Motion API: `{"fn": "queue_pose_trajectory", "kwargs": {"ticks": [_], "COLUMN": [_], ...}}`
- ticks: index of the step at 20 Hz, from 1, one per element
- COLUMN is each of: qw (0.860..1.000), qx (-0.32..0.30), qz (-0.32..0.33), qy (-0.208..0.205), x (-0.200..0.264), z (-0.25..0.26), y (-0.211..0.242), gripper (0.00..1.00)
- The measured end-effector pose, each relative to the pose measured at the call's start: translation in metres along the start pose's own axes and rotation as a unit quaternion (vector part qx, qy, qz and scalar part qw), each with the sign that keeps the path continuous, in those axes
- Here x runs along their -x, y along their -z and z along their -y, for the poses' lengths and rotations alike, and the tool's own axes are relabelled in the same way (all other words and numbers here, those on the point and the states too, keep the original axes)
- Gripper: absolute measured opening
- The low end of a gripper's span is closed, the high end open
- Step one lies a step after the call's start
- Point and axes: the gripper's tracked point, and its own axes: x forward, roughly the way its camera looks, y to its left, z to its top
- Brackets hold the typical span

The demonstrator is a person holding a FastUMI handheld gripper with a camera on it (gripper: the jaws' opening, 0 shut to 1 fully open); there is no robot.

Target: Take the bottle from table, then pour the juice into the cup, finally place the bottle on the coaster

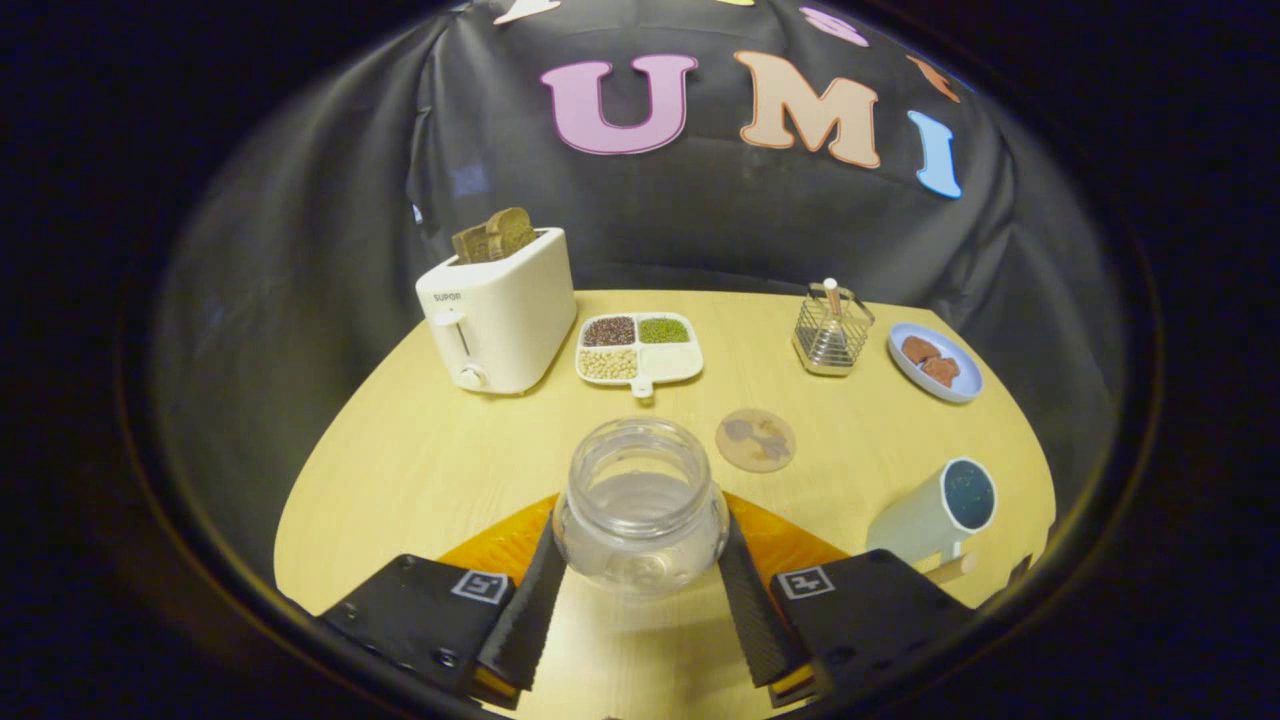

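Note:
A clear, wide-mouthed bottle (640, 505) stands upright between my fingers, its open mouth facing up and clear liquid inside. My gripper (640, 545) is shut on the bottle, one black ribbed finger (525, 610) pressing its left side and the other its right side. The round brown coaster (755, 440) lies on the wooden table (420, 470) just beyond the bottle, slightly to the right. The pale cup (940, 515) with a dark blue inside stands near the table's right edge, beside my right finger.
At the back of the table are a white toaster (497, 315) with bread in it, a divided white dish (638, 347) of beans, a wire holder (830, 335) and a blue plate (935, 362) with brown pieces.

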Motion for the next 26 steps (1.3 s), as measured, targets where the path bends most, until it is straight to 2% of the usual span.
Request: {"fn": "queue_pose_trajectory", "kwargs": {"ticks": [7, 10, 12, 15, 20, 22, 26], "qw": [0.999, 0.994, 0.983, 0.955, 0.89, 0.863, 0.822], "qx": [-0.04, -0.108, -0.172, -0.274, -0.419, -0.462, -0.518], "qz": [-0.008, 0.02, 0.042, 0.08, 0.138, 0.162, 0.2], "qy": [-0.008, -0.025, -0.044, -0.079, -0.117, -0.124, -0.127], "x": [0.001, 0.003, 0.004, 0.007, 0.013, 0.018, 0.022], "z": [0.006, 0.004, 0.003, 0.007, 0.031, 0.047, 0.079], "y": [-0.009, -0.028, -0.045, -0.074, -0.114, -0.128, -0.141], "gripper": [0.83, 0.78, 0.78, 0.78, 0.78, 0.78, 0.78]}}
